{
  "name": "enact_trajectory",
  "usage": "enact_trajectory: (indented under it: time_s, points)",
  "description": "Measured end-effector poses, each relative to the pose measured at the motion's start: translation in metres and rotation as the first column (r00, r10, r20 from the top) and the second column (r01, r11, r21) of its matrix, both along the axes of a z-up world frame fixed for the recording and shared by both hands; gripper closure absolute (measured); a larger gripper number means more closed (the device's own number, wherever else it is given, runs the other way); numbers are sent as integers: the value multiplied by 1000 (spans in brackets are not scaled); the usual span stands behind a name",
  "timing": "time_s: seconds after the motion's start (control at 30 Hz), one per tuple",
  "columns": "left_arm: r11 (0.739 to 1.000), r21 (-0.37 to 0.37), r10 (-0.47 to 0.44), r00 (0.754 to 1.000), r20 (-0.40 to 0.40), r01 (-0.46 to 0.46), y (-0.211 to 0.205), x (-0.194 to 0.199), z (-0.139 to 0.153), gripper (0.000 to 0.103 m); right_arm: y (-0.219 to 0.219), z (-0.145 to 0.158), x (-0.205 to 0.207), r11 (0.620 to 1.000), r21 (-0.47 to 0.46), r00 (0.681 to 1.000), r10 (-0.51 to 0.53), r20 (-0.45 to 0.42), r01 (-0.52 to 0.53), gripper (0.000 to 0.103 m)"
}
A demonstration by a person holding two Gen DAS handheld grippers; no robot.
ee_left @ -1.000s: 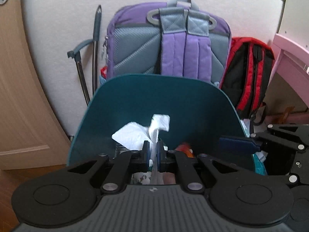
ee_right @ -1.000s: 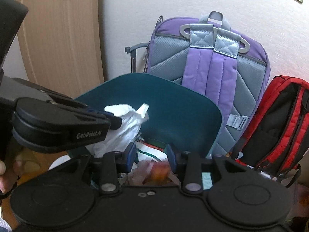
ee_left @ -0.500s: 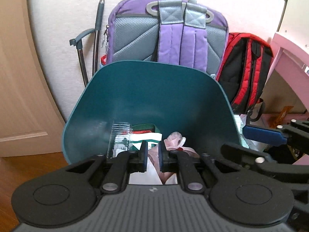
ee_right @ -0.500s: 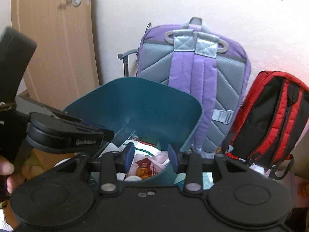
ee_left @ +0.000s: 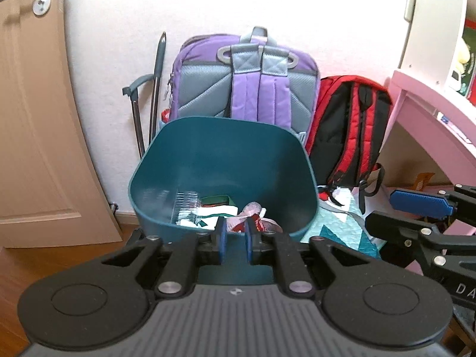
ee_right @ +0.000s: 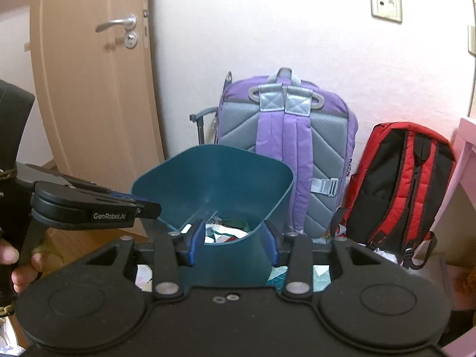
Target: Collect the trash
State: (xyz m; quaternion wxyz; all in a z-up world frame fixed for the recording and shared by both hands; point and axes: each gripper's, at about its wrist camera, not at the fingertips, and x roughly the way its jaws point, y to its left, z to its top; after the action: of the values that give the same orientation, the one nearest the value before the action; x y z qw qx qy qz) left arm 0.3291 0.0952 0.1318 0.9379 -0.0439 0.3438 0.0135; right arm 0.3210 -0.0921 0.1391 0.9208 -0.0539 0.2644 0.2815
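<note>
The trash (ee_left: pixel 226 212) sits low in the teal bin (ee_left: pixel 208 154): wrappers, paper and clear plastic, light and crumply I'd say, best pinched by a loose edge. My left gripper (ee_left: pixel 235 239) is slightly parted and empty; my right gripper (ee_right: pixel 233 245) gapes wide, empty, fingers flanking the bin's near wall.

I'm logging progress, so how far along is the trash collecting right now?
Done: wrappers and paper lie in the teal bin. In hand: nothing, the left gripper and right gripper are both open. Left: white scraps by the red backpack may need collecting.
</note>
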Motion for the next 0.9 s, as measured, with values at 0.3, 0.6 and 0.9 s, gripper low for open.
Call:
enact_trajectory:
  time_s: [0.3,0.6,0.9]
  points:
    - [1000,15,-1,995,101,0,-13,-55,20,30,-17,19,-48,999,39,997,6,72,-9,59]
    - [1000,9,-7,989,147,6,-25,-100,26,19,-31,30,-91,996,88,993,5,121,-16,55]
    - [999,-47,30,978,209,-21,-24,-142,28,2,-41,32,-124,991,131,989,-12,145,-7,54]
